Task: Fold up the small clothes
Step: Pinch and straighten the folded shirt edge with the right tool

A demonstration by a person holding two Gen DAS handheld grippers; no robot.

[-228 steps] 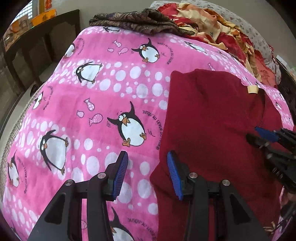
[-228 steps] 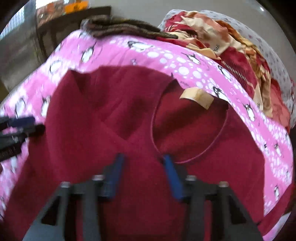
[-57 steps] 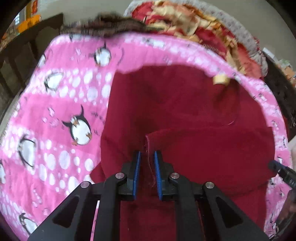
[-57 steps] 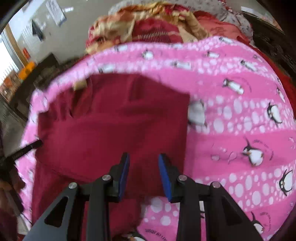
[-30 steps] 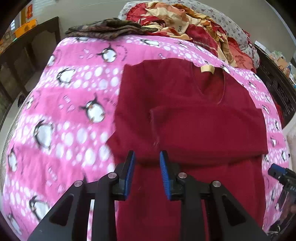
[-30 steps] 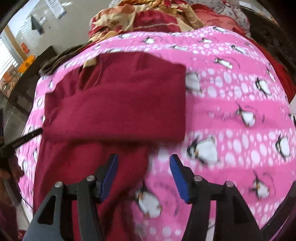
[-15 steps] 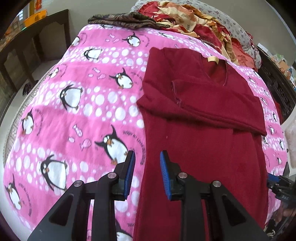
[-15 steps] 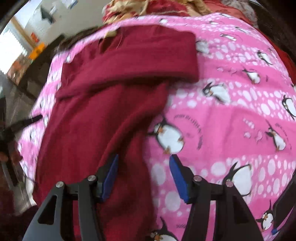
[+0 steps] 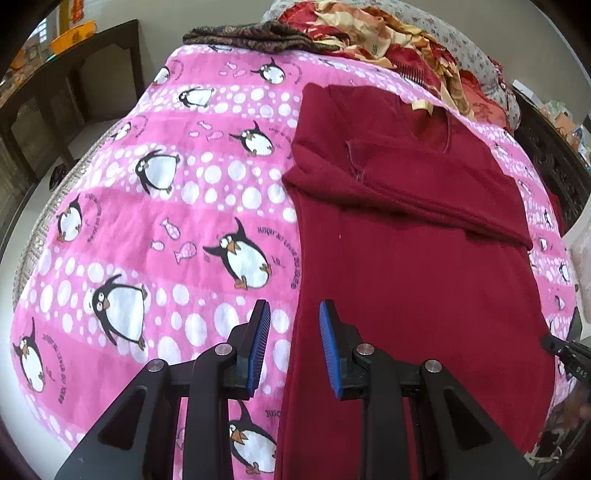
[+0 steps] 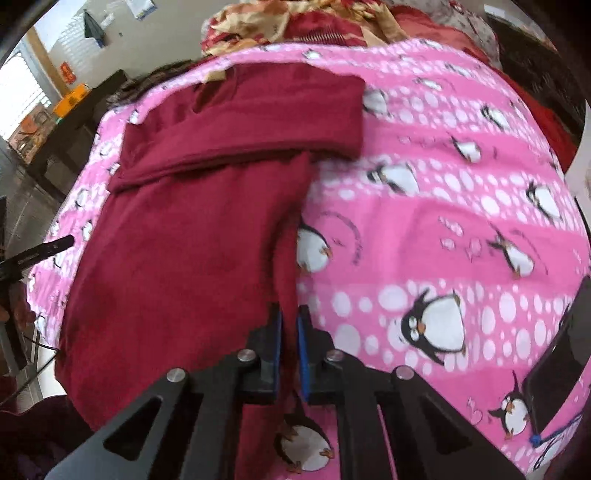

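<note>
While both grippers hang low over the near end of the bed, the notes run as follows.

Garment: dark red sweater lies flat on the pink penguin blanket, neckline and tan label at the far end, hem toward the cameras. Both sleeves are folded across the chest in a band.

Left gripper: left gripper sits above the sweater's left side edge, blue pads spread with a clear gap. The cloth edge runs below that gap; the pads do not press on it. Whether the tips touch the fabric, cannot tell.

Right gripper: right gripper has just been closing, and its jaws now stand nearly together, pinching the sweater's right side edge. A ridge of red cloth rises between the pads. View somewhat blurred.

Cross-view: the tip of the right gripper shows at the right border of the left wrist view; the left gripper's tip shows at the left border of the right wrist view.

Surroundings: a heap of red and cream bedding and a dark patterned cloth lie past the blanket's far end. A dark wooden table stands to the left of the bed.
</note>
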